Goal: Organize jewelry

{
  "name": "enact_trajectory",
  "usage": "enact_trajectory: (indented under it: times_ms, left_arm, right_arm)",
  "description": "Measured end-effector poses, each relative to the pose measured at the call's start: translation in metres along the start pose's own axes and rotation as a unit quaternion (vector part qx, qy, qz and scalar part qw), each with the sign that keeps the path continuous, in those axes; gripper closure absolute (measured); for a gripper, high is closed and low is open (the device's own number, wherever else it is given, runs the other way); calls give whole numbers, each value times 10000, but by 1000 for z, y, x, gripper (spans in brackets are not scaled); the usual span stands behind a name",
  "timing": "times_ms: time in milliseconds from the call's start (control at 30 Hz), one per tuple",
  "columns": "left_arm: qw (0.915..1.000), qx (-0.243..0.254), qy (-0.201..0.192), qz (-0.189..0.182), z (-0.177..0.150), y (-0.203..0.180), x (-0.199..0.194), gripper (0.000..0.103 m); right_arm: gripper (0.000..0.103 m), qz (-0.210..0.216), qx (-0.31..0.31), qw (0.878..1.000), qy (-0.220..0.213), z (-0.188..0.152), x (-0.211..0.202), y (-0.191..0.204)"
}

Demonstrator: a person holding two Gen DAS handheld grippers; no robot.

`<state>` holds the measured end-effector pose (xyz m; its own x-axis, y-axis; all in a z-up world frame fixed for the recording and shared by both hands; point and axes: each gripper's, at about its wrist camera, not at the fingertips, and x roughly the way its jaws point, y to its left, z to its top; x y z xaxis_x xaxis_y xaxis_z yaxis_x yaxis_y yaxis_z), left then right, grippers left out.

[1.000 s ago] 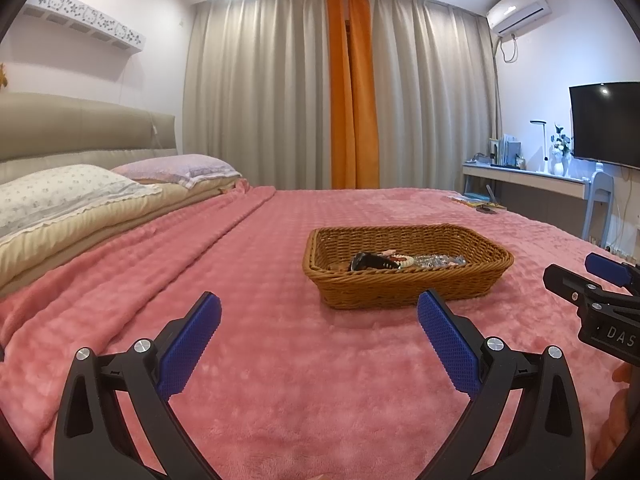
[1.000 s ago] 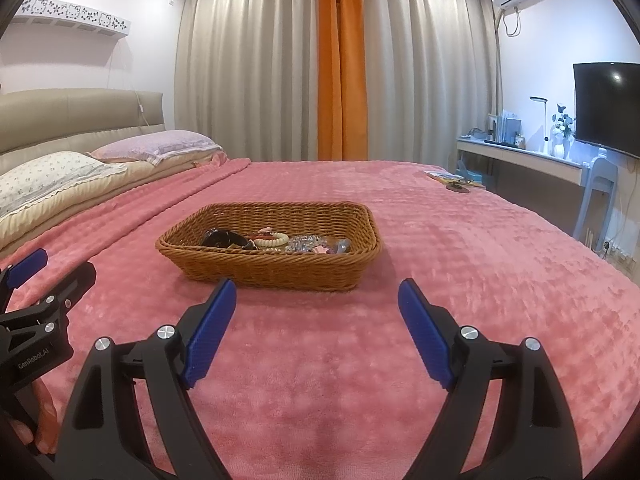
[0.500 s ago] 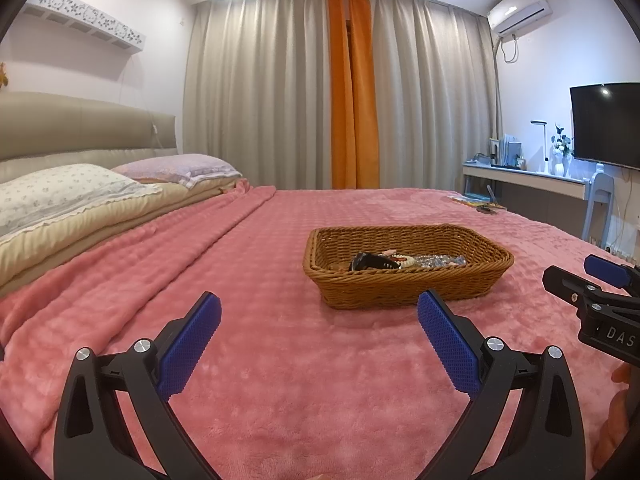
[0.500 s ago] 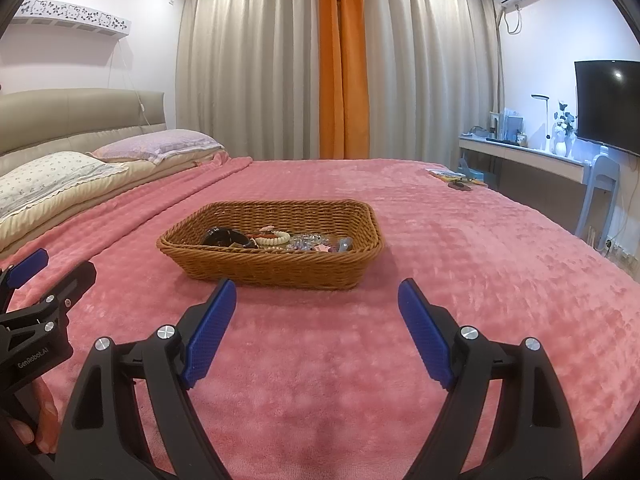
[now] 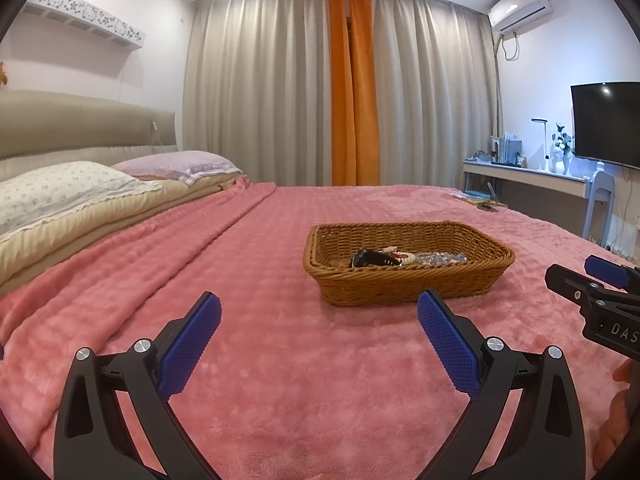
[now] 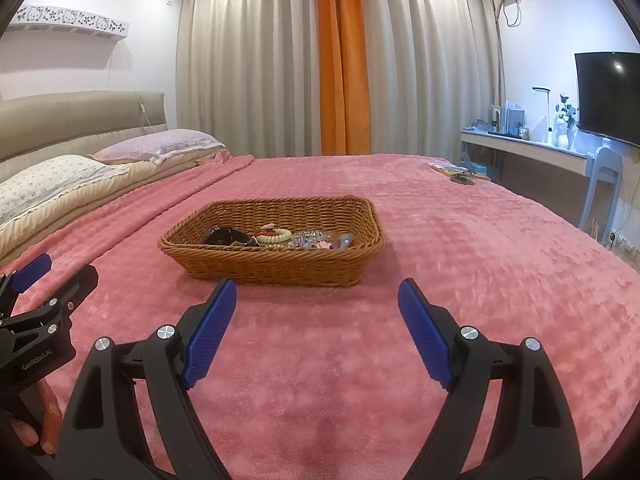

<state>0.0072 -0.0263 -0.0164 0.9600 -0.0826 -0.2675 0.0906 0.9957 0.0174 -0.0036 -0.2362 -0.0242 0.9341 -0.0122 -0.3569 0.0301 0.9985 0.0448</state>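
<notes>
Very little has changed over the last second. In the right wrist view the rectangular woven wicker basket (image 6: 271, 240) has slid slightly lower and closer, so the right gripper (image 6: 316, 328) has eased a touch toward it. The left wrist view is all but the same, and the left gripper (image 5: 320, 340) hovers where it was, low over the fuzzy pink bedspread (image 5: 280, 380).

Both pairs of tongs stand spread wide, their blue ribbed pads (image 6: 210, 332) well apart and pinching nothing.

The jewelry lies in a loose heap on the basket floor, along its near wall: a black band-like piece (image 6: 224, 236), a cream beaded bracelet (image 6: 276, 236) and a tangle of clear glittering beads (image 6: 310, 238) with small pink and blue bits beside it (too small to name). None of it lies on the bedspread around the basket.

For the task this shift settles little. Pieces gathered in one basket with both grippers empty would fit a collection already brought together, or a jumble waiting to be sorted out; the pictures do not tell which. The slight approach suggests attention on the basket, no more.
</notes>
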Motion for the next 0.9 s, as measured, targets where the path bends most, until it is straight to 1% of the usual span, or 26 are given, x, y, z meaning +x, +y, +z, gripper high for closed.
enact_trajectory:
  times_ms: [567, 767, 900]
  left_arm:
    - [10000, 3, 25, 14, -1, 2, -1, 7]
    - [9998, -81, 183, -48, -1, 6, 4, 7]
    - [9997, -111, 215, -55, -1, 8, 5, 7]
  right_arm:
    - [24, 4, -4, 10000, 18, -1, 0, 0]
    - [24, 2, -3, 10000, 17, 0, 0, 0]
    - [24, 2, -4, 10000, 28, -1, 0, 0]
